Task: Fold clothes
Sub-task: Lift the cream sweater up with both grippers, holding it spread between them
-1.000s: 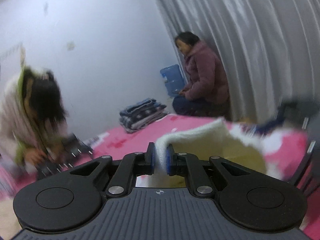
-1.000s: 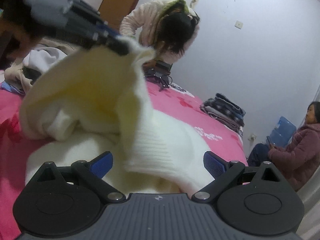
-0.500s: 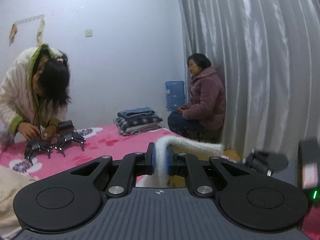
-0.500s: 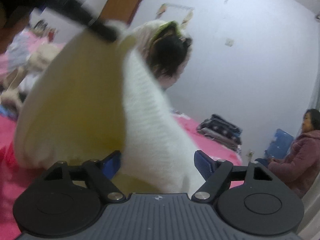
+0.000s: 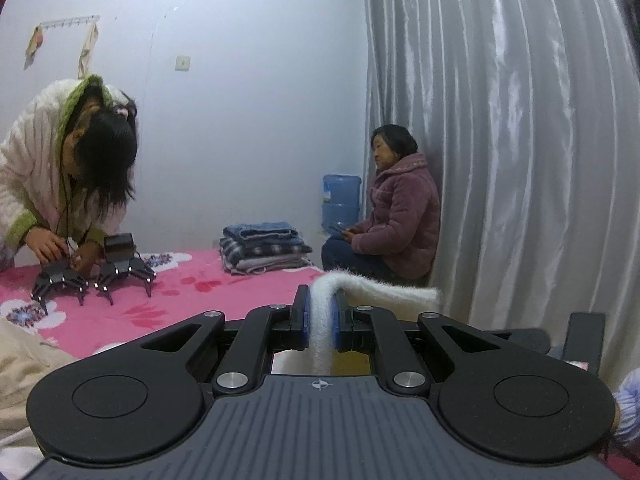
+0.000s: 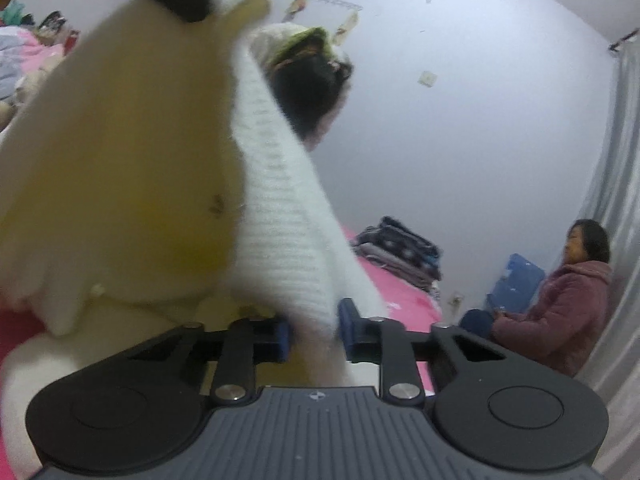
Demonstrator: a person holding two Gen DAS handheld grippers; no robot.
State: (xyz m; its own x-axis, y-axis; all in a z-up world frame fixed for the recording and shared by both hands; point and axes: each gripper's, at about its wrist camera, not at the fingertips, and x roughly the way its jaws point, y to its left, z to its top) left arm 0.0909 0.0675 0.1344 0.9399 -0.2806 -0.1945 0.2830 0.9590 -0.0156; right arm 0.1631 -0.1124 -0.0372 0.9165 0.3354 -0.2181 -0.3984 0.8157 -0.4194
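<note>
Closing right gripper (image 6: 313, 330) on sweater (image 6: 160, 168); wide open earlier.

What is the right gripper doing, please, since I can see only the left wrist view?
Observer: The right gripper has its jaws closing, with the ribbed edge of the white sweater between them.
Operator: Thank you. Is the sweater lifted up?
Observer: Yes, its upper part hangs from the left gripper, which is high at the top left of the right wrist view.
Operator: Which face shows there?
Observer: The yellowish inner face is toward that camera.
</note>
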